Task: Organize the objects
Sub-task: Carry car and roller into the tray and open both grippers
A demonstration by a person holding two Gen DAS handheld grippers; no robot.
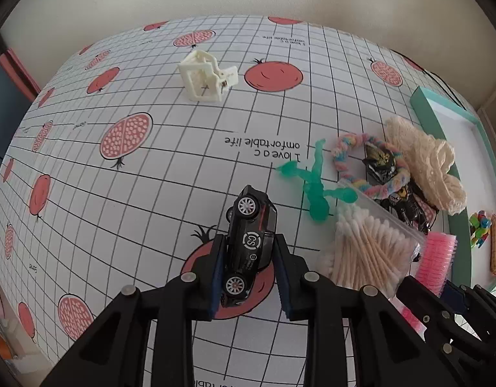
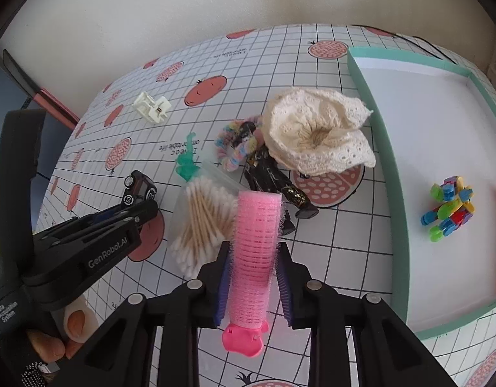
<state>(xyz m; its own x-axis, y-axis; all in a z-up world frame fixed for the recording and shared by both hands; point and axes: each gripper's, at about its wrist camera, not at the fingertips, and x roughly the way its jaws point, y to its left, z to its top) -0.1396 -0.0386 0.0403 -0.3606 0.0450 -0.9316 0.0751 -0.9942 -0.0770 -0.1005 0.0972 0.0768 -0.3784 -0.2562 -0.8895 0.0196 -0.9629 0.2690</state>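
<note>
Both grippers are loaded. The left gripper (image 1: 248, 254) pinches a black toy car (image 1: 249, 245), its pads pressed on the roof and underside so the wheels face the camera, centre-low in the left wrist view. The car looks raised just off the fruit-print tablecloth (image 1: 119, 193), though I cannot tell for certain that it has cleared the cloth.

The right gripper (image 2: 254, 258) is clamped on a pink hair roller (image 2: 256, 251), lower centre of the right wrist view, long axis running along the fingers and the pink end cap poking out behind the pads.

The likely destination is the teal-rimmed tray (image 2: 390, 174) at the right of that frame, already holding a colourful block toy (image 2: 448, 208).

To do this well, I'd say the roller should go first: it is nearer the tray. Lift it clear of the bag of cotton swabs (image 2: 206, 219) and the black figure (image 2: 273, 177) below, carry it over the tray's wall and let go low over bare floor, away from the block toy. Being round, it may roll.

The car grip is narrow and sits near mid-body, so keep the wrist steady. The cream lace cloth (image 2: 319, 132), rainbow rope ring (image 2: 235, 148), green figure (image 1: 315, 183) and white clip (image 1: 206, 75) wait on the cloth.
</note>
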